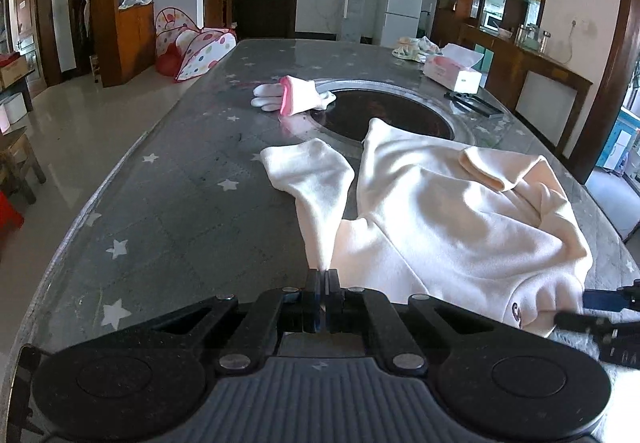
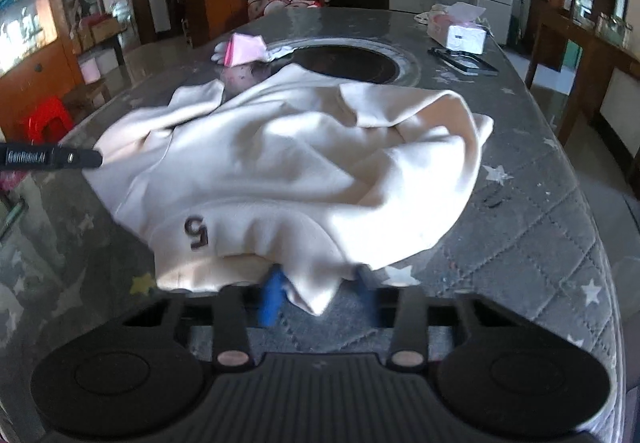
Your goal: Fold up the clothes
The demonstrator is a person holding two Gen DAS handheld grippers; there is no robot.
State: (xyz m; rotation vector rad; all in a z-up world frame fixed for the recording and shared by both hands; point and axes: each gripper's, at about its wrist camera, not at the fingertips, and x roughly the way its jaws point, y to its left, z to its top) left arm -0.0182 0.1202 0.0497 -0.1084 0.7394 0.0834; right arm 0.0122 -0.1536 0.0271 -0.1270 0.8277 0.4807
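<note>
I see a cream-white fleece sweatshirt (image 2: 288, 159) with a dark "5" stitched near its hem (image 2: 196, 232). Under it lies a grey quilted table cover (image 1: 180, 211) scattered with white stars, one of them yellowish in the right wrist view. A dark round inset with a silvery ring (image 1: 384, 111) sits mid-table. Beyond it I see a small folded garment, white with a bright pink band (image 1: 294, 95). My right gripper's fingers (image 2: 272, 299) are blue; both gripper bodies are black. A pink-and-white tissue box (image 1: 452, 73) stands farther back.

Left hand-held gripper (image 1: 326, 275) clamping cream garment (image 1: 440, 211)
</note>
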